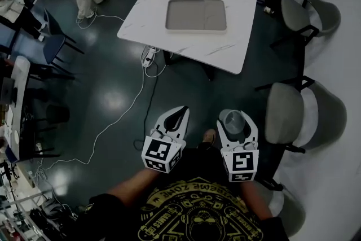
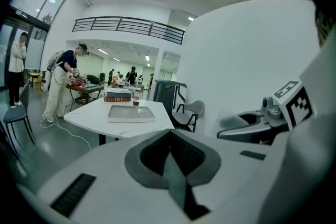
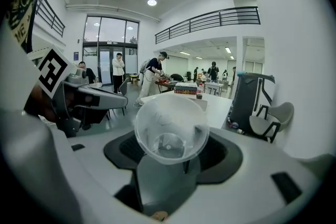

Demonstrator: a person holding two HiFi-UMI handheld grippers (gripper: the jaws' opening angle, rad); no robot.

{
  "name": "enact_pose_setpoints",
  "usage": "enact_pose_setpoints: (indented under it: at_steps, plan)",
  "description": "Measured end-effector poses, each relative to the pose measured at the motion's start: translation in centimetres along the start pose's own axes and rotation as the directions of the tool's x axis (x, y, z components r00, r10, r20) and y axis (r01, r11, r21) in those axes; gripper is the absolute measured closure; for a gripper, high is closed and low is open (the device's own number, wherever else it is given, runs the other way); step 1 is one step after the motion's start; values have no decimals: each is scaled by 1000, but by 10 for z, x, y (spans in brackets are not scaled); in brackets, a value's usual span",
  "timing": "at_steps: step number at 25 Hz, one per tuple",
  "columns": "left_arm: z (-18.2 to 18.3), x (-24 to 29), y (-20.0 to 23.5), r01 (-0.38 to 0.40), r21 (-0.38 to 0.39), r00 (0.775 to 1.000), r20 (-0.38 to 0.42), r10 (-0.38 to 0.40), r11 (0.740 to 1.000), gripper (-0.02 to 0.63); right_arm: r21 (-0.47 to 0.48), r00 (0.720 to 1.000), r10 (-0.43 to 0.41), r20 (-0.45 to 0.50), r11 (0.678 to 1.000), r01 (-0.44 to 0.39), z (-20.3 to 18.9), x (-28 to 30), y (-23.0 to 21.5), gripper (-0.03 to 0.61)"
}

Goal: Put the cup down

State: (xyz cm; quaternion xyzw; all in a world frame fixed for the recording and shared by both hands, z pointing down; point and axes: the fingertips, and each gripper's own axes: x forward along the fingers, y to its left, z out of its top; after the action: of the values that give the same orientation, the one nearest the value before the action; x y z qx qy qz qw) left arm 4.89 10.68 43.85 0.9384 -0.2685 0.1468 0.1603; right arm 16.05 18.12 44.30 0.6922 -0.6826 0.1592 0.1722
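right hand-held gripper (image 1: 233, 120) clamps an empty clear cup (image 3: 171, 128), left hand-held gripper (image 2: 169, 138) pinched closed.

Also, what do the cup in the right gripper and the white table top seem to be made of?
The cup looks like thin clear plastic, slightly cloudy: its round bottom and the dark pads behind it show through the wall. The table top is smooth and white with faint grey veins, so it may be marble or a marble-look laminate; the pictures do not settle which.
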Motion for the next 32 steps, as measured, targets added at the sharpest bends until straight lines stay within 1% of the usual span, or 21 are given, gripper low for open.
enact_pose_setpoints:
  at_steps: [7,12,17,21,26,32]
  plan:
    - [13,17,-5,-57,-22,998,20,58,998,603,-28,997,65,31,998,-64,15,12,-22,305]
    - [15,29,-13,-69,-46,997,20,70,997,603,-28,994,95,44,995,-94,16,16,-37,305]
    - [17,35,-18,-83,-43,996,17,84,996,603,-22,991,121,56,993,-119,17,20,-44,305]
    - [17,39,-19,-90,-39,996,14,90,995,603,-19,990,128,53,992,-127,16,25,-50,305]
    - [19,44,-9,-95,-52,995,18,96,994,603,-22,991,131,36,991,-130,17,36,-50,305]
    - [27,71,11,-63,-52,998,21,64,997,603,-22,995,100,26,995,-99,24,56,-56,305]
